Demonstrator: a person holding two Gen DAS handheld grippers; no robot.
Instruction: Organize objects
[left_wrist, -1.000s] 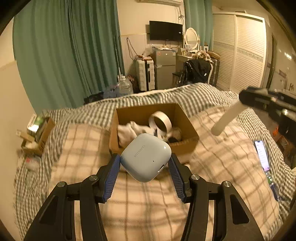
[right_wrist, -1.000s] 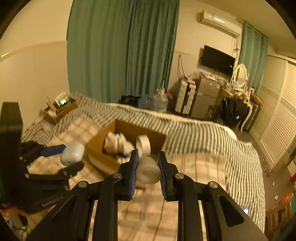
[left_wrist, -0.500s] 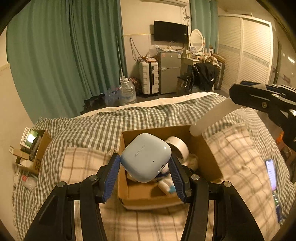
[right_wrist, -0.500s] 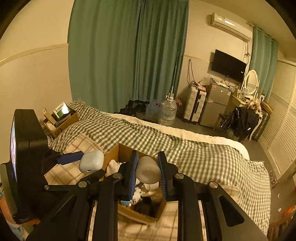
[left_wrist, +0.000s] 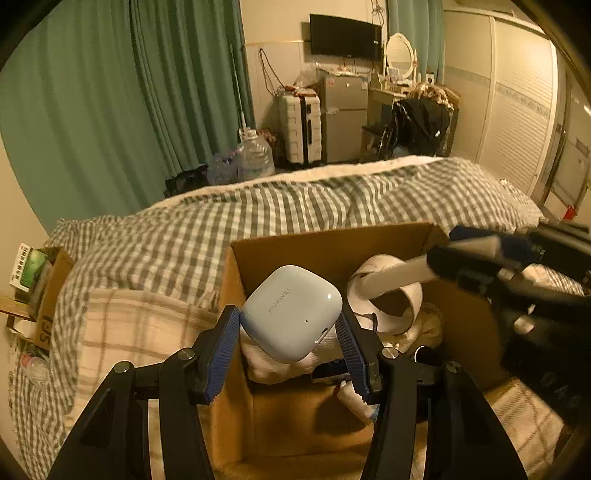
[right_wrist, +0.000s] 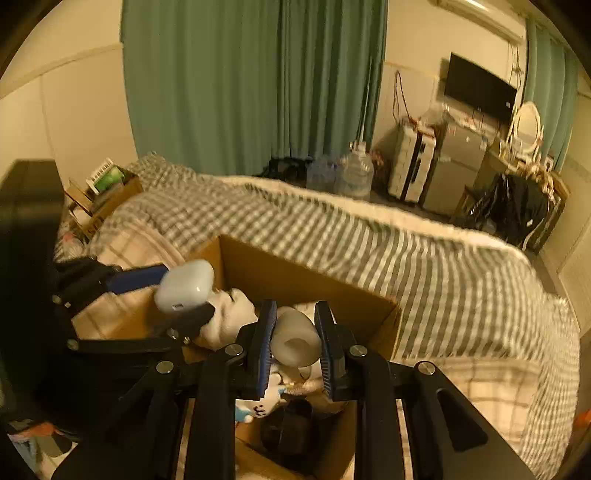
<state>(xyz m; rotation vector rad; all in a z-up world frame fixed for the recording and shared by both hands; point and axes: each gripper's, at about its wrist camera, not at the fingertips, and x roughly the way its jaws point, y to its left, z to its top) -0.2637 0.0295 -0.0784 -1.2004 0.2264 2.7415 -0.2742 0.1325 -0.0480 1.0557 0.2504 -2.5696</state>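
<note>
Left gripper (left_wrist: 290, 330): closed on a pale blue Huawei earbud case (left_wrist: 291, 314), pinched by its two side faces between the blue pads; the case sits at frame centre, tilted, its lid end toward the upper left.

Right gripper (right_wrist: 294, 341): closed on a white tube-like item (right_wrist: 295, 338), seen end-on between the jaws at lower centre; what it is exactly I cannot tell.

Cardboard box (left_wrist: 332, 243): open-topped, on the checked bedspread (left_wrist: 155, 251), filling the lower middle of both views.

Box contents: a white tape roll (left_wrist: 402, 299) at centre right in the left view, white cloth (right_wrist: 229, 317) and a dark item (right_wrist: 288, 424) near the bottom of the right view.

Key relation: both held items hang directly above the box opening, the case over its left part, the tube over its right part, the tube's long axis pointing along the jaws toward the tape roll.

Judgement: only a short lowering and release seems left; each gripper looks equally close.

Risk: the two grippers are near each other over the box.
</note>
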